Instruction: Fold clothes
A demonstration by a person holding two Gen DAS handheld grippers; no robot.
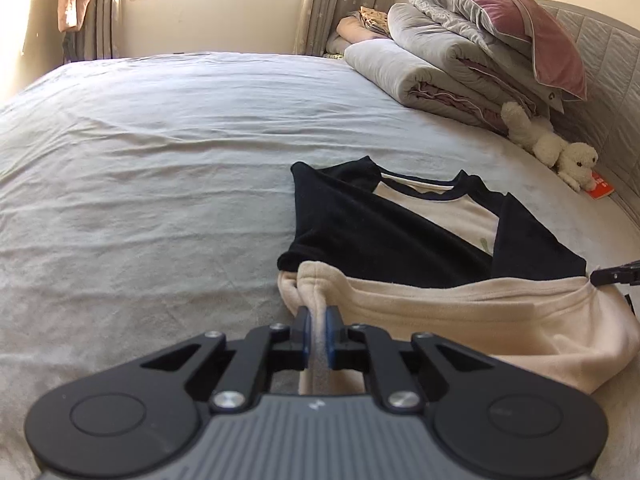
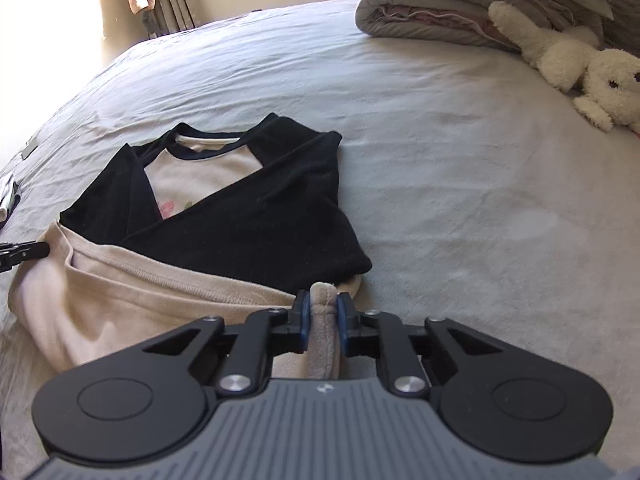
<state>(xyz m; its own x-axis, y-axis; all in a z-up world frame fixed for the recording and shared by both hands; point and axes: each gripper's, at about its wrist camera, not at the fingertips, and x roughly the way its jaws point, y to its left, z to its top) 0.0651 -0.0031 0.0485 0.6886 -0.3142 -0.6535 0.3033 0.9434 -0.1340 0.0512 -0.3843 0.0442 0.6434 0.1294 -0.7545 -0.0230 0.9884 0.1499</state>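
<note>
Here the shirt (image 1: 400,232) (cream with black sleeves) lies on the bed (image 1: 160,160), at two o'clock from the left gripper (image 1: 317,330). Both it and the right gripper (image 2: 322,318) pinch the shirt's cream hem, one at each corner.

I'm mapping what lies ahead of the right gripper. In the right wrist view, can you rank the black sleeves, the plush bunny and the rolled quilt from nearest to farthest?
1. black sleeves, folded across the shirt, just ahead and left of the right gripper.
2. plush bunny, far right on the bed.
3. rolled quilt, at the head of the bed, just behind the bunny.
</note>
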